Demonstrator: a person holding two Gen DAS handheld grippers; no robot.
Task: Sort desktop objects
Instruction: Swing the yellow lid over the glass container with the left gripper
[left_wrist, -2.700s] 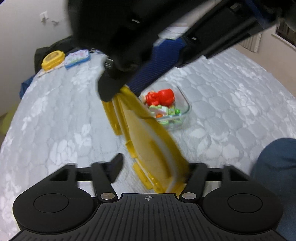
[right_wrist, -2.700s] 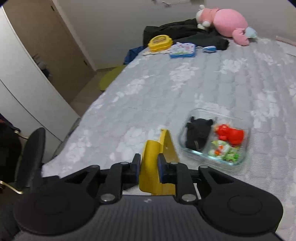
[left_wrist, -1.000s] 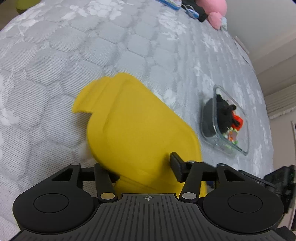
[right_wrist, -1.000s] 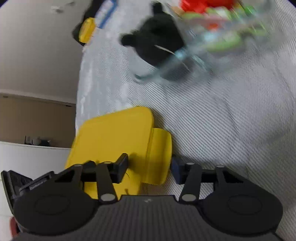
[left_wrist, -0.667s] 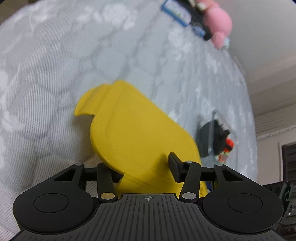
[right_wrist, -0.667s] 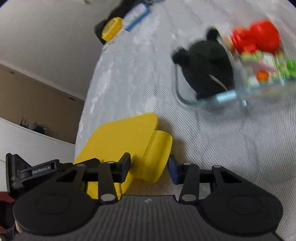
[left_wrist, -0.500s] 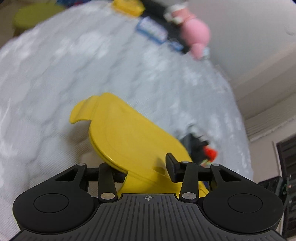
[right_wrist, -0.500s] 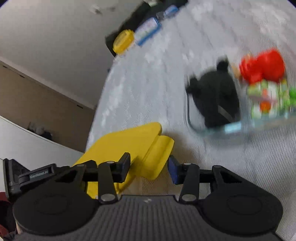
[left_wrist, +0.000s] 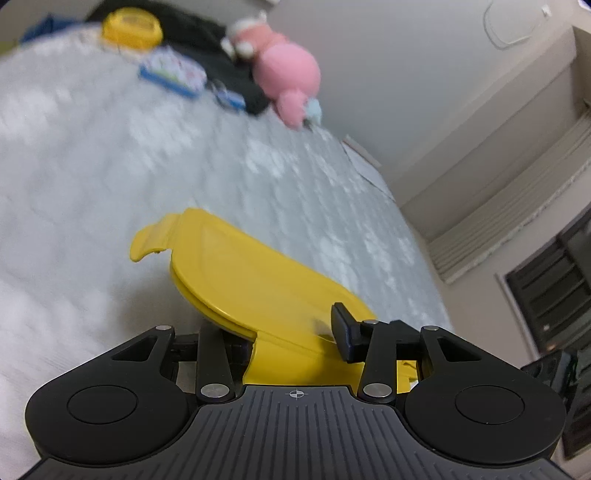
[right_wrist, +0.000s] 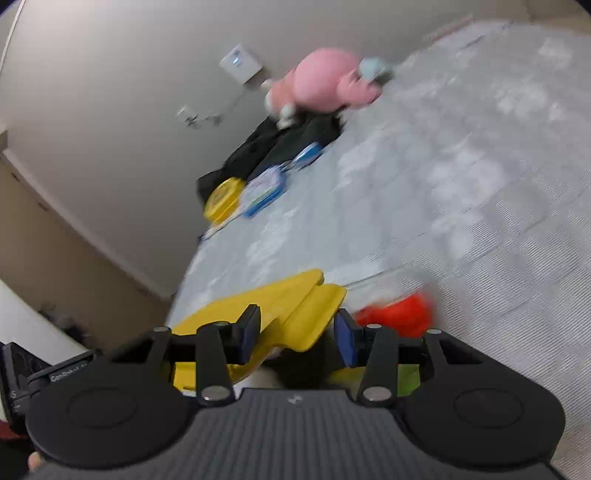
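A yellow plastic lid (left_wrist: 251, 280) with side flaps hangs tilted above the grey bed cover (left_wrist: 92, 166), carried by both grippers. My left gripper (left_wrist: 288, 332) is shut on the near flap: one finger (left_wrist: 341, 326) presses on top, the other is hidden under the lid. In the right wrist view my right gripper (right_wrist: 297, 328) is shut on the opposite flap of the yellow lid (right_wrist: 258, 299). A blurred red toy (right_wrist: 399, 314) and a dark toy (right_wrist: 295, 369) show just below the right fingers; the glass box around them is barely visible.
At the far end of the bed lie a pink plush (left_wrist: 288, 74), a round yellow box (left_wrist: 131, 27), a blue-edged case (left_wrist: 171, 72) and black clothing (left_wrist: 221, 55). A wall and window side bound the bed on the right.
Both grippers rose with the yellow lid, which left the bed cover. The views tilted up toward the wall. The glass box of toys slid down under the right gripper.
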